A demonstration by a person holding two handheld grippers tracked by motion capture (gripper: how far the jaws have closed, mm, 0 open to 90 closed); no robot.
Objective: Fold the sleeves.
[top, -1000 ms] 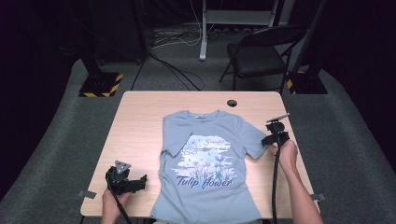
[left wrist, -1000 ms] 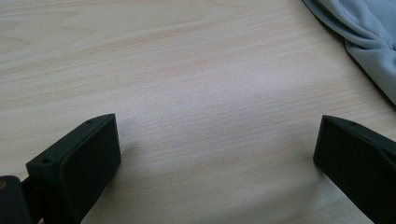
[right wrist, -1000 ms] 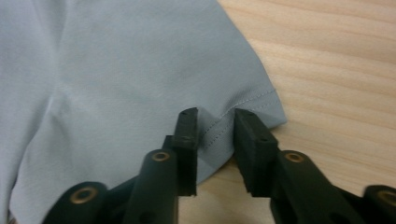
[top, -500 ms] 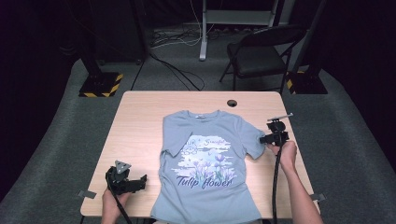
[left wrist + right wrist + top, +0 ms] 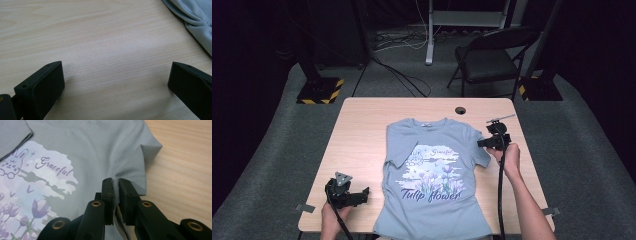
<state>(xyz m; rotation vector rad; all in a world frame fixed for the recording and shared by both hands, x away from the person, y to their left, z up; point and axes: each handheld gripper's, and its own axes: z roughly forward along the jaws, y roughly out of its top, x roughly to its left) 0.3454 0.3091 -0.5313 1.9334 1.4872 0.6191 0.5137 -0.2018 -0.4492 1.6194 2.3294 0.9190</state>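
Nearest you, your left hand-held gripper (image 5: 362, 192) sits low at the front left of the bench (image 5: 362, 130), jaws wide apart over bare wood with nothing between them; the T-shirt's (image 5: 432, 175) edge lies just beside it, not touched.

Your right hand-held gripper (image 5: 116, 185) has just been closing, and its jaws now pinch the hem of the right sleeve (image 5: 136, 167). A second ago that sleeve lay flat; now its edge is gathered into a small peak at the jaws and a corner has turned over, so I judge the grip has taken and the sleeve is ready to be carried inward for a fold.

The shirt lies face up in the middle of the bench, collar away from you, hem at your edge. It is pale grey-blue, soft and thin, printed with purple tulips and the words "Graceful" and "Tulip flower". The far sleeve is already turned in over the chest
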